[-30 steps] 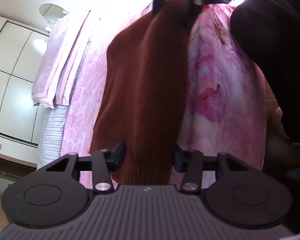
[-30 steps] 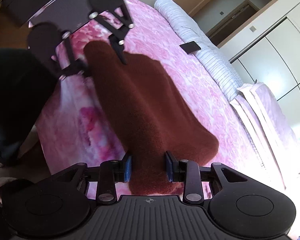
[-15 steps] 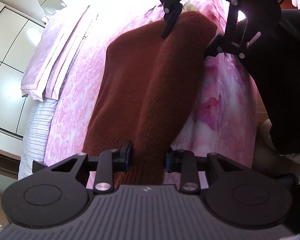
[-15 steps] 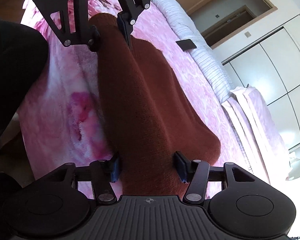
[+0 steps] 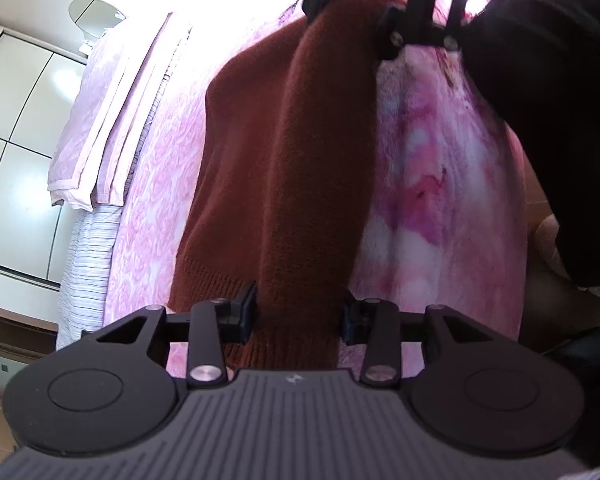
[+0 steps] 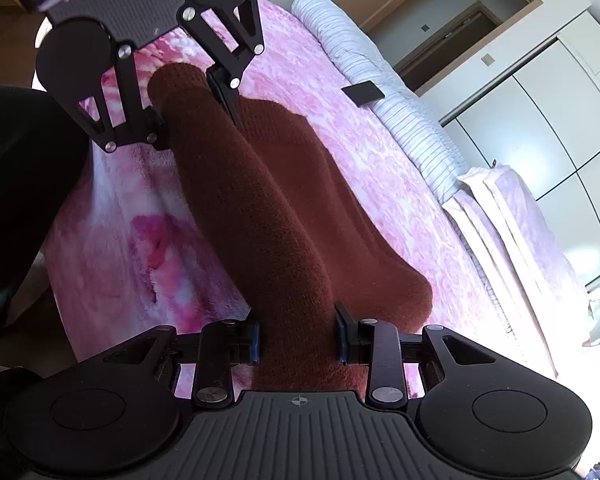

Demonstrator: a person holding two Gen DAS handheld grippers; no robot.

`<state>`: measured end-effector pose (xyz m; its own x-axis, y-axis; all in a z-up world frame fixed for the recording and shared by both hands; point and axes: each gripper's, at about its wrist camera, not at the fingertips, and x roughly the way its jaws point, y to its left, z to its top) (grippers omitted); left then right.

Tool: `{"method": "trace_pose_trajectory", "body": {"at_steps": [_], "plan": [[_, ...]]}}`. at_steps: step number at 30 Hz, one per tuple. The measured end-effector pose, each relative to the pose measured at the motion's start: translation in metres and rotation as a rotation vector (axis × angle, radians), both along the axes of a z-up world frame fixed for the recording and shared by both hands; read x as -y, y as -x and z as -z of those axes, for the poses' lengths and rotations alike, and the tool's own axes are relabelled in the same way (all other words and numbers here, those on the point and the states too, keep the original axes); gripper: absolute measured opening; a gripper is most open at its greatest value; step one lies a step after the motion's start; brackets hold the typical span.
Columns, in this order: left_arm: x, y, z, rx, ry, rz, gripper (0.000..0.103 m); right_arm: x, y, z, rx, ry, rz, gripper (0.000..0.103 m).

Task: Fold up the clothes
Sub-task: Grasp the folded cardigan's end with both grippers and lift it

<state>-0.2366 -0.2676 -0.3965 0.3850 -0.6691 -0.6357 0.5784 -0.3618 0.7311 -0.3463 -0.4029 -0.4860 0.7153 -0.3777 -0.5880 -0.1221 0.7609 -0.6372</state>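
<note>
A rust-brown knitted sweater [image 5: 300, 152] lies on a pink patterned bed and is bunched into a thick ridge that runs between my two grippers. My left gripper [image 5: 298, 314] is shut on the ribbed hem end of this ridge. My right gripper [image 6: 298, 338] is shut on the opposite end of the sweater [image 6: 260, 208]. Each gripper shows in the other's view, the right one [image 5: 352, 16] at the top and the left one [image 6: 192, 104] at the upper left, both clamped on the sweater.
The pink bedspread [image 5: 432, 184] drops over the bed edge on the side by a person in black [image 5: 548, 92]. Folded pink bedding [image 6: 516, 224] and a striped quilt [image 6: 380, 80] lie along the far side. A dark flat object [image 6: 363, 91] rests on the quilt. White wardrobes [image 6: 560, 112] stand behind.
Both grippers keep hold of the sweater ends. The two grippers have swung relative to each other, and the ridge between them now looks longer and more stretched.
</note>
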Motion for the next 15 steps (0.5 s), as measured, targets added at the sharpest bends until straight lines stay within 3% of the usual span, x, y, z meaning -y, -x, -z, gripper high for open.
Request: {"method": "trace_pose_trajectory", "body": {"at_steps": [6,9,15], "plan": [[-0.002,-0.001,-0.001,-0.010,0.007,0.004,0.021,-0.007,0.003,0.007,-0.005,0.041,-0.009,0.033],[-0.003,-0.004,-0.006,-0.045,0.016,-0.008,0.020,-0.008,0.002,0.017,-0.015,0.075,-0.018,0.047],[0.001,-0.013,-0.011,-0.107,0.002,0.003,0.020,0.000,0.002,0.038,0.001,0.128,-0.042,0.051]]}}
